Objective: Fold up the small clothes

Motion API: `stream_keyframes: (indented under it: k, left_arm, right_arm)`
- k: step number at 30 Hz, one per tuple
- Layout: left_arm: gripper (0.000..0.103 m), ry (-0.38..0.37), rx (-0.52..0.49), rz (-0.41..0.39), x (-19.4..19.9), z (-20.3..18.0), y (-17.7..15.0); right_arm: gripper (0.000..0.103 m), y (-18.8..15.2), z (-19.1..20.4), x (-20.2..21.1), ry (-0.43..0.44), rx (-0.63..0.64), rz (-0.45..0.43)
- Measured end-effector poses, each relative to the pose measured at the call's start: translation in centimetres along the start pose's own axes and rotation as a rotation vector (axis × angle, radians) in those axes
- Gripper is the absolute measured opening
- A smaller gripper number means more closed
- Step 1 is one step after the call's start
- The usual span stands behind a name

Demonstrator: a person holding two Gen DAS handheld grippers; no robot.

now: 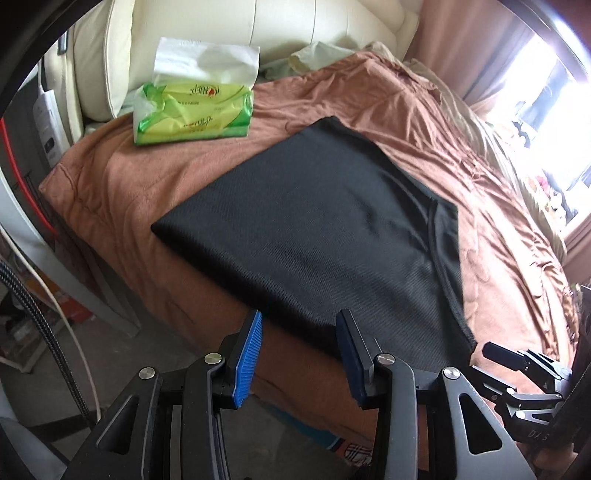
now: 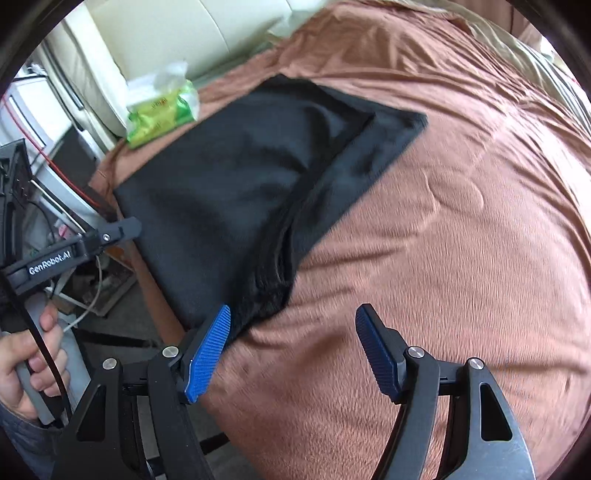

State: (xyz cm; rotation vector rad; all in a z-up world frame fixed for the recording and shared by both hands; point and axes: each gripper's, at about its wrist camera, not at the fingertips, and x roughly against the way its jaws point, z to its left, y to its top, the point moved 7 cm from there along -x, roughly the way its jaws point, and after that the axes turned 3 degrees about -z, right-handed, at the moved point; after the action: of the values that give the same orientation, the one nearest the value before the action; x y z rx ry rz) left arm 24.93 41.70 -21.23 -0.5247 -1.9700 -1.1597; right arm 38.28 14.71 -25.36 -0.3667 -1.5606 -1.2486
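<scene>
A black garment [image 1: 317,229] lies folded flat on the brown blanket [image 1: 424,122] near the bed's front edge. It also shows in the right wrist view [image 2: 236,192], with a lower layer sticking out on its right side. My left gripper [image 1: 299,332] is open and empty, just in front of the garment's near edge. My right gripper [image 2: 293,332] is open and empty, over the blanket at the garment's near right corner. The left gripper also appears in the right wrist view [image 2: 122,229], at the garment's left edge.
A green tissue pack [image 1: 195,107] sits on the blanket at the back left, also in the right wrist view [image 2: 162,110]. A cream padded headboard [image 1: 258,33] is behind. The bed's edge drops to the floor with cables [image 1: 55,332] on the left. A bright window [image 1: 546,110] is right.
</scene>
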Motion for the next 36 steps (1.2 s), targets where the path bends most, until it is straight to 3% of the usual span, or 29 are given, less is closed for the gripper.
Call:
stream_keyframes:
  k: [6,12,16,20,22,24,27,29,36]
  left_arm:
    - [0.043,0.013,0.012,0.016,0.6,0.2,-1.3]
    - [0.043,-0.008,-0.009,-0.003,3.1,-1.5,-2.1]
    - [0.044,-0.027,-0.026,-0.030,5.4,-3.1,-2.2]
    - [0.059,-0.029,-0.063,-0.064,8.1,-5.2,-2.6]
    - [0.068,-0.037,-0.080,-0.086,9.7,-6.4,-3.0]
    - [0.082,-0.048,-0.106,-0.101,10.9,-7.7,-3.4]
    - [0.096,-0.055,-0.144,-0.132,13.0,-9.7,-4.0]
    - [0.099,-0.064,-0.162,-0.147,14.3,-10.8,-4.6]
    - [0.103,-0.084,-0.213,-0.198,18.5,-14.1,-6.4]
  right_arm:
    - [0.069,-1.6,-0.6,1.3,-0.015,0.008,0.017]
    - [0.069,-2.3,-1.7,5.8,0.019,-0.051,-0.037]
    - [0.069,-2.6,-2.9,9.6,-0.003,-0.081,-0.101]
    - [0.071,-3.6,-3.5,13.5,0.024,-0.101,-0.154]
    - [0.083,-4.6,-3.6,15.4,0.020,-0.095,-0.183]
    - [0.086,-5.3,-3.7,17.2,0.021,-0.092,-0.209]
    - [0.095,-6.4,-3.7,19.7,0.024,-0.083,-0.240]
    - [0.103,-7.5,-3.9,21.6,0.022,-0.082,-0.264]
    - [0.103,-10.8,-4.9,27.2,-0.017,-0.081,-0.327]
